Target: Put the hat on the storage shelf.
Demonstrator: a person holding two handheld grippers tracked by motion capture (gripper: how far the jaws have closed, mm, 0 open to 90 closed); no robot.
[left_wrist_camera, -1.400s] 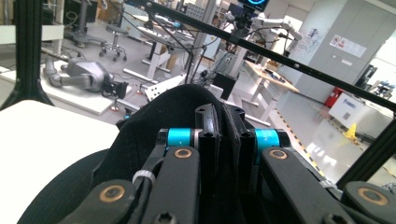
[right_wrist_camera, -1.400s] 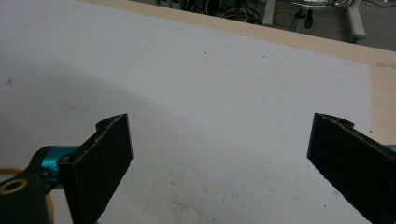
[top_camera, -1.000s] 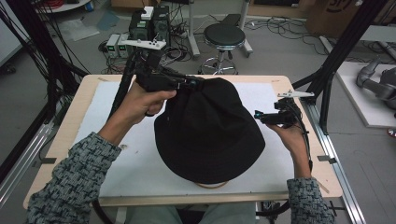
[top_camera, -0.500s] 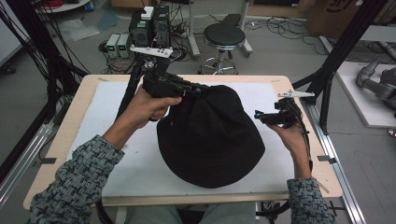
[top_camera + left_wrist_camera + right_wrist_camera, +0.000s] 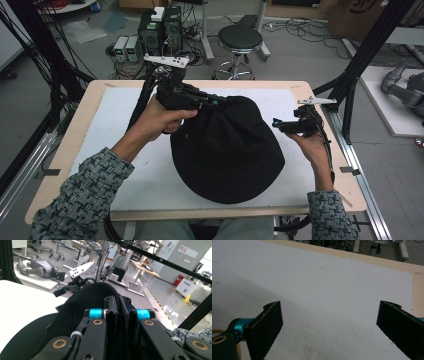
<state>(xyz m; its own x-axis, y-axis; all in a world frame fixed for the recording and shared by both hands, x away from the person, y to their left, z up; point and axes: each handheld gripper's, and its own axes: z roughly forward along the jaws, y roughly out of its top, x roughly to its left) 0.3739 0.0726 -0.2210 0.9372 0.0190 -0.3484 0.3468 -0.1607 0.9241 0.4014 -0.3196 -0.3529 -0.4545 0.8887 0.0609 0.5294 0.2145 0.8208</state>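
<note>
A black hat (image 5: 227, 152) lies on the white mat (image 5: 105, 130) in the middle of the table. My left gripper (image 5: 216, 103) is shut on the hat's far left edge and holds that edge bunched up off the mat. In the left gripper view the jaws stand closed with black hat cloth (image 5: 82, 300) pinched between them, left gripper (image 5: 120, 303). My right gripper (image 5: 276, 123) hovers just off the hat's right side, open. In the right gripper view the right gripper (image 5: 329, 320) has its jaws wide apart over bare white mat (image 5: 324, 277), with nothing between them.
The wooden table edge (image 5: 240, 83) runs round the mat. Behind the table stand a black stool (image 5: 240, 37) and computer boxes (image 5: 160, 27) on the floor. Black frame posts (image 5: 367, 50) rise at the right, and a grey robot arm (image 5: 405, 90) lies on a platform beyond.
My left gripper has shifted slightly nearer and to the right with the hat's edge in it, and the hat has slid a little toward the person. The right gripper has stayed put.
</note>
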